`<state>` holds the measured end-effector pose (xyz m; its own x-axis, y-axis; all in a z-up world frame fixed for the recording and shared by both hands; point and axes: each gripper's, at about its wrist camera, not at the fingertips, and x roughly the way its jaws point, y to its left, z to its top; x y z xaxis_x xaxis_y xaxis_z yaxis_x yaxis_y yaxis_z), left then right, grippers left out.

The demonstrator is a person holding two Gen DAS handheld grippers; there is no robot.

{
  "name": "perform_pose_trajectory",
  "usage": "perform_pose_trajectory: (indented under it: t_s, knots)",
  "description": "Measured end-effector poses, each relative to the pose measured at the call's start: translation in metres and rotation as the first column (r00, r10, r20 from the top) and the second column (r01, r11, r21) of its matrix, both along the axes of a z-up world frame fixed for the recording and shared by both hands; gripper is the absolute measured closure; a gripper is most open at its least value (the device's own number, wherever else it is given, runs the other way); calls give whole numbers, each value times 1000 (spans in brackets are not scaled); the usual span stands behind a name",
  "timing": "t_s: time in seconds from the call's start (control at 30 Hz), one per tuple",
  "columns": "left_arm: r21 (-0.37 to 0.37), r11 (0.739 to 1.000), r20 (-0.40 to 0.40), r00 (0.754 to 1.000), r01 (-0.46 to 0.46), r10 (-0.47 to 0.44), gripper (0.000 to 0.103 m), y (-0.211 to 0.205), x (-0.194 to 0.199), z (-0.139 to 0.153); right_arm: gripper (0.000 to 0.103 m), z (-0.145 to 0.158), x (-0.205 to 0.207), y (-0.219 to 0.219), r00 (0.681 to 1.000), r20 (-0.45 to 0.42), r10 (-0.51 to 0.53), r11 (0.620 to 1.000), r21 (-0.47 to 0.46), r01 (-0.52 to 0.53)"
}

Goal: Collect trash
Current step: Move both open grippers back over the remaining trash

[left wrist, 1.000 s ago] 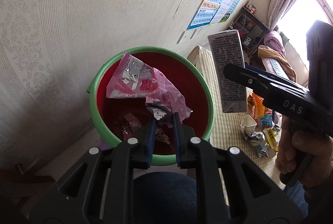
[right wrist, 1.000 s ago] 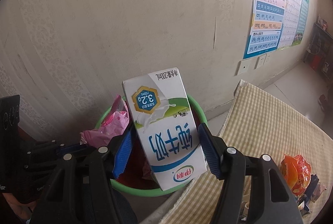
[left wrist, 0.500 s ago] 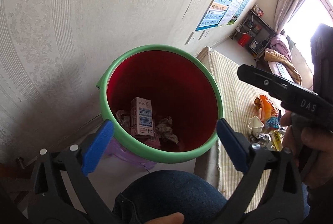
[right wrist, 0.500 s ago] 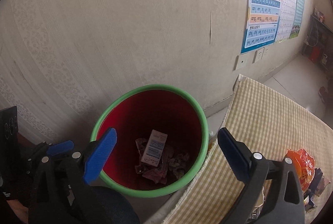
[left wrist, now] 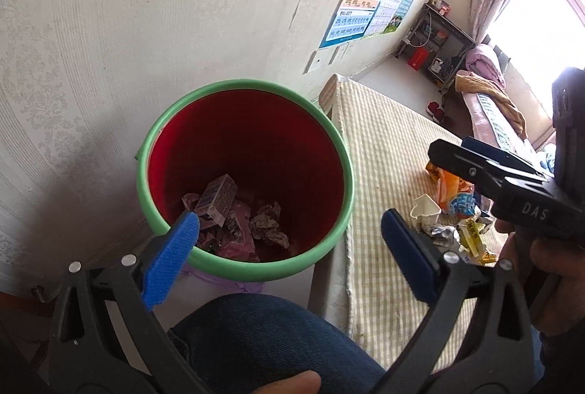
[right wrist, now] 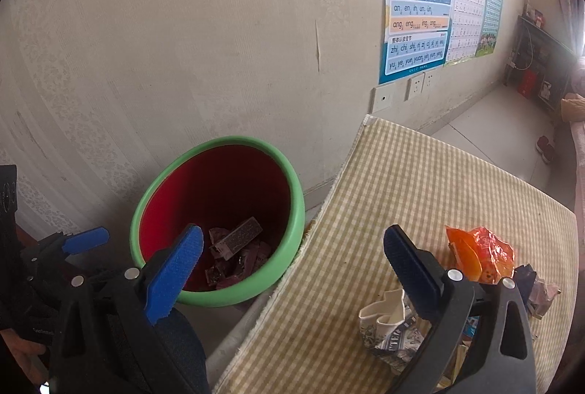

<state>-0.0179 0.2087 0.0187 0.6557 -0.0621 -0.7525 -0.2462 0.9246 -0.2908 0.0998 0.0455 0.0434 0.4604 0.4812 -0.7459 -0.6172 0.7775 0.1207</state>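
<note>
A red bin with a green rim (left wrist: 234, 86) (right wrist: 219, 142) stands on the floor by the wall. A milk carton (left wrist: 215, 200) (right wrist: 239, 236), pink wrapper and crumpled paper lie in it. My left gripper (left wrist: 289, 229) is open and empty above the bin's near rim. My right gripper (right wrist: 292, 247) is open and empty over the table's edge beside the bin; it shows in the left wrist view (left wrist: 471, 167). On the checked table (right wrist: 402, 174) lie an orange snack bag (right wrist: 479, 255), a crushed white cup (right wrist: 384, 317) and more wrappers.
The patterned wall (right wrist: 182, 46) with posters (right wrist: 416, 13) is right behind the bin. My knee in blue jeans (left wrist: 256, 339) is below the left gripper. A shelf (left wrist: 438, 42) and bed stand at the far end of the room.
A second ago the left gripper held a pink wrapper and the right a milk carton over the bin. Both opened and the items fell in. Both grippers have since shifted right, toward the table.
</note>
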Motion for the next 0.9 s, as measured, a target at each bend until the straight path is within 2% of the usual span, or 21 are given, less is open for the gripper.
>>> perform_pose_trajectory:
  t_s: [0.47, 0.9]
  knots:
    - [35, 988, 3, 988, 153, -153, 6, -80, 21, 13, 7, -4, -3, -111, 988, 2, -156, 987, -25, 156]
    - [10, 960, -13, 960, 279, -279, 6, -159, 46, 6, 7, -13, -7, -212, 953, -2, -302, 951, -61, 302]
